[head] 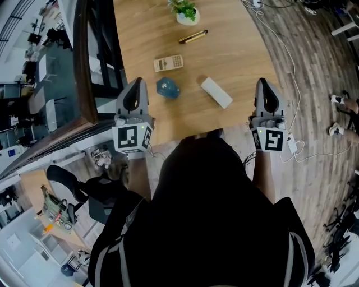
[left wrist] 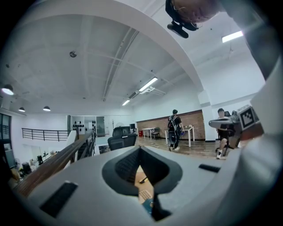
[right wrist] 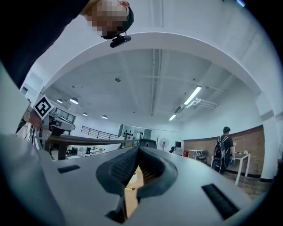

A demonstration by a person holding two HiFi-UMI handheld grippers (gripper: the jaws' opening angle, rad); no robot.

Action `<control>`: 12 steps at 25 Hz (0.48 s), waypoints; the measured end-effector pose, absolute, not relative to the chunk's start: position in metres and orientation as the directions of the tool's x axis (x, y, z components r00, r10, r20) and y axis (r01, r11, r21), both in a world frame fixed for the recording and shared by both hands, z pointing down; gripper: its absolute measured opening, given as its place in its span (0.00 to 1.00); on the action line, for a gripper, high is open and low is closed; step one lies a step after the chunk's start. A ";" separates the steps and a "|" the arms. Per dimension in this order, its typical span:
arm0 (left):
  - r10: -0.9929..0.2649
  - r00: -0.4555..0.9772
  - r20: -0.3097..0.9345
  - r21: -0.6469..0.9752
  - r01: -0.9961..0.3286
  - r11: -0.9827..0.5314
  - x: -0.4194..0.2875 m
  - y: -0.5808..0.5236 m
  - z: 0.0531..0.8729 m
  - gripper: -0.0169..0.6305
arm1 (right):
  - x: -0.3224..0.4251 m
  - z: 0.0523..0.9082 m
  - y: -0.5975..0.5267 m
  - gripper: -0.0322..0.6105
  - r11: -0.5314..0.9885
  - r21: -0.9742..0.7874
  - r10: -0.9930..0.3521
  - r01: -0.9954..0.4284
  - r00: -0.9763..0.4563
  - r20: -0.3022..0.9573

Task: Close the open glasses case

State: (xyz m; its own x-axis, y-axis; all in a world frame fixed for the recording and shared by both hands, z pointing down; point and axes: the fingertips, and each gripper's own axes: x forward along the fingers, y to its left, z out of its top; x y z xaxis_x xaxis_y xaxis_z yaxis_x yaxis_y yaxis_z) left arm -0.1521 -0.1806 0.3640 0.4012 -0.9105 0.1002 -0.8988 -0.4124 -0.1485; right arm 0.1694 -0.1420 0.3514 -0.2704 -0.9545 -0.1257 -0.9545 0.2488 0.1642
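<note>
Lying slantwise on the wooden desk (head: 235,56), the white glasses case (head: 216,92) shows in the head view as one flat oblong with its lid down, its long axis running from 10 o'clock to 4 o'clock. It sits near the desk's near edge, apart from both grippers.

The left gripper (head: 136,83) is at the desk's near-left corner, at about 9 o'clock from the case. The right gripper (head: 263,82) is over the near-right edge, at about 3 o'clock from it. Each carries its marker cube toward the person.

In the left gripper view the jaws of the left gripper (left wrist: 140,149) are pressed together at the tips, nothing pinched; a sliver of desk shows through the gap lower down. In the right gripper view the right gripper (right wrist: 138,150) has its jaws pressed together too, and it is empty. Both views look level across the room.

A blue object (head: 168,88) lies at 9 o'clock from the case, just beside the left gripper's tip. A calculator (head: 169,63) lies at 12 o'clock from the blue object. A gold pen (head: 193,37) and a small potted plant (head: 187,12) lie farther off, toward 11 o'clock from the case.
</note>
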 end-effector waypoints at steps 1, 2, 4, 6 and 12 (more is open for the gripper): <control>-0.912 0.398 0.101 -0.148 -0.900 -0.409 -0.153 -0.181 0.364 0.02 | 0.170 0.350 -0.142 0.07 0.249 0.160 -0.954 -0.955 -0.270 -0.127; -0.913 0.395 0.103 -0.148 -0.902 -0.406 -0.154 -0.181 0.364 0.02 | 0.169 0.350 -0.143 0.07 0.251 0.157 -0.954 -0.955 -0.272 -0.128; -0.914 0.391 0.103 -0.151 -0.902 -0.403 -0.156 -0.180 0.364 0.02 | 0.169 0.349 -0.144 0.07 0.259 0.148 -0.952 -0.955 -0.278 -0.128; -0.915 0.389 0.102 -0.153 -0.903 -0.401 -0.158 -0.178 0.364 0.02 | 0.168 0.350 -0.144 0.07 0.266 0.132 -0.951 -0.955 -0.283 -0.125; -0.919 0.381 0.099 -0.157 -0.906 -0.393 -0.160 -0.176 0.360 0.02 | 0.164 0.349 -0.145 0.07 0.286 0.138 -0.948 -0.948 -0.301 -0.107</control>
State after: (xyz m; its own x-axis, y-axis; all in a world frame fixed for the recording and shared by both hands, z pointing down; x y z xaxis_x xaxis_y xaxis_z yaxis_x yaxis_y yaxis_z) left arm -0.1598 -0.1762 0.3599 0.3812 -0.9192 0.0987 -0.9062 -0.3927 -0.1571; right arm 0.1642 -0.1453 0.3490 -0.3012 -0.9475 -0.1071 -0.9482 0.2858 0.1385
